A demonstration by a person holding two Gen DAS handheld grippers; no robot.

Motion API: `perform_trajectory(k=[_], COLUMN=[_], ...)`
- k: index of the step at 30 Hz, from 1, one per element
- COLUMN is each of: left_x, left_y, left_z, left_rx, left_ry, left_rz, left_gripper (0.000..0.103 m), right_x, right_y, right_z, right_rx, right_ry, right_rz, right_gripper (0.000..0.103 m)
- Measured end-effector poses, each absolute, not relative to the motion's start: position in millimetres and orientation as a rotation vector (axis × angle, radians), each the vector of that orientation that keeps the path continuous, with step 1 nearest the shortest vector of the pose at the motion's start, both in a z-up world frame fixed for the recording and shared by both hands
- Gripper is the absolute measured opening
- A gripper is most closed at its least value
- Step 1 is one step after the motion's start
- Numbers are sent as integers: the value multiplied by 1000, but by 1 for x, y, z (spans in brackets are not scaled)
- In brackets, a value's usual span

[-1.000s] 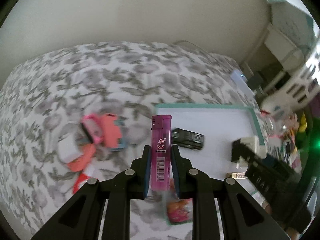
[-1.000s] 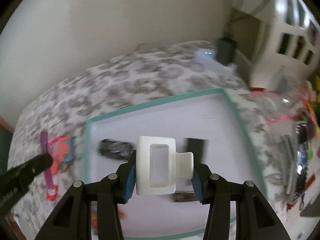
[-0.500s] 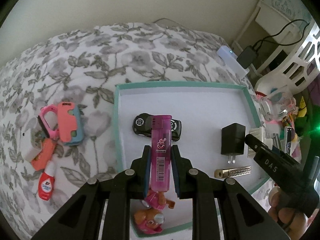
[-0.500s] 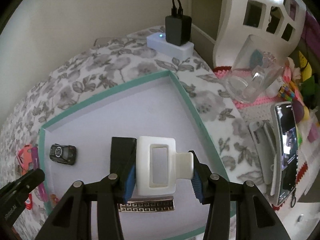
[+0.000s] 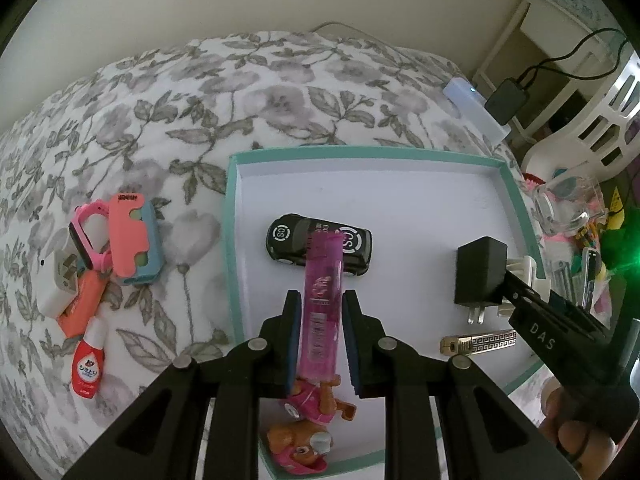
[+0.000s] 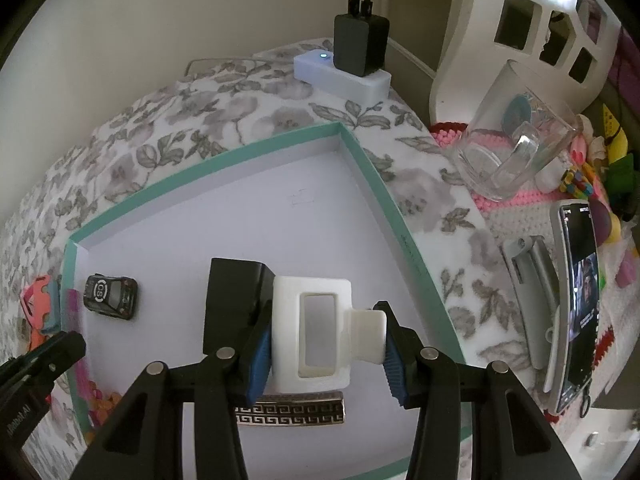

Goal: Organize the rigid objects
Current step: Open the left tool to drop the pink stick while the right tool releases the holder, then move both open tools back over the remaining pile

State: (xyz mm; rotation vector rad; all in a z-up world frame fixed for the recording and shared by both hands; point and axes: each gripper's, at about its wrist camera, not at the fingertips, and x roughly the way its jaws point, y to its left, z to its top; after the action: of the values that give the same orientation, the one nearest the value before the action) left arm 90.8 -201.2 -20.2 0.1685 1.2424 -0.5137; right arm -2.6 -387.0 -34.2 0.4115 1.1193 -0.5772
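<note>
Here, a translucent pink lighter [image 5: 321, 304] bears a barcode label.

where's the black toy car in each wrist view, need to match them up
Left wrist: black toy car lies mid-picture in the teal-rimmed tray, partly behind the pink lighter.
Right wrist: at the left edge, in the tray's left corner.
Shared landmark: black charger plug in the tray.

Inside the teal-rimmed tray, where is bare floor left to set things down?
Free: the tray's far half, beyond the toy car and black charger. Crowded: the near edge, with figurines and the patterned metal bar.
</note>
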Motion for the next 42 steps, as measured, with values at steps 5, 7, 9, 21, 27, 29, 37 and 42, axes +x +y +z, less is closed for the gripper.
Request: perform_trajectory(k=[5,7,9,21,27,29,37,42], left_x=[96,100,104,131,142,145,154,158], left_y=[-195,-190,-184,-133,-103,-93,-52,-33], left_z=[-19,-18,-16,-9,-14,-16,-16,-8], left_rx=[152,138,118,74,54,62,26,-3], left_ry=[1255,1262,1268,1267,1286,1289,1295,1271], left_rz=[-501,-492,-478,-319,-210,-170,-47,-19], left_gripper=[26,26,28,65,80,83,85,85], right_x=[-2,-2,-2,-1,0,1,11,21], right_y=[-386,-385,-384,-383,-379,-376,-356,-331], right_z=[-40,-41,-42,-40,-32,-29,-13,0], right_rx=[403,399,391,325,287,270,245,231], right_ry=[1142,1146,1150,1161,1148,1141,1085,1036], right_rz=[-577,-576,-578,-632,-650,-653,-597,-526], right_gripper=[50,50,50,76,81,85,95,103])
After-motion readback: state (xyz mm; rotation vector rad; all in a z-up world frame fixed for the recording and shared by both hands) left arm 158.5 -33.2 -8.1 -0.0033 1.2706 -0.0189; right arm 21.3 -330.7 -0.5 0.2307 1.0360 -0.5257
